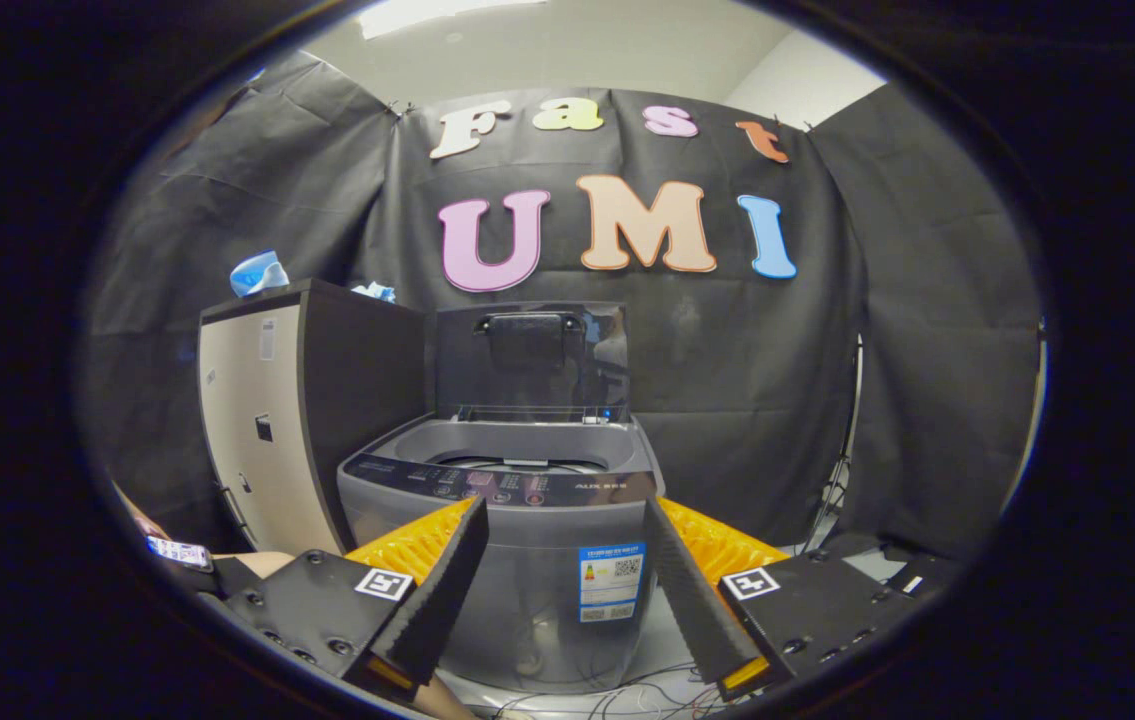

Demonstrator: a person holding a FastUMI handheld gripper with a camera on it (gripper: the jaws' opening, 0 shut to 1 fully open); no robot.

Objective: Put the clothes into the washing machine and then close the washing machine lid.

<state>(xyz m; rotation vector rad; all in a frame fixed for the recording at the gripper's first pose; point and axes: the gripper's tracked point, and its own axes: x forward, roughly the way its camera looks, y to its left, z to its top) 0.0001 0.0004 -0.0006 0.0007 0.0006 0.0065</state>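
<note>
1. The hand-held gripper (pixel 567 590) hangs in front of the washer (pixel 517 560), fingers (pixel 442 590) spread wide apart with nothing between them.
2. Straight ahead, beyond the fingers, the washer stands with its lid (pixel 532 360) propped upright at the back, so the tub mouth (pixel 517 452) is open and ready.
3. Clothes? A blue bundle (pixel 259 272) sits on top of the cabinet (pixel 277 430) just left of the washer, with a second pale scrap (pixel 374 291) further back on the same top. Whether these are the garments is a fair guess, not a certainty.
4. Progress looks early: nothing gripped, nothing visible inside the tub from this angle, lid not yet shut. Picking up, dropping in and closing all appear to remain.
5. Room to move: the cabinet stands taller than the washer and close beside it, so a carry from its top goes down and right past the cabinet's edge. Right of the washer there is open space up to the cloth wall.
6. Cables (pixel 627 690) trail on the floor at the washer's foot.
</note>
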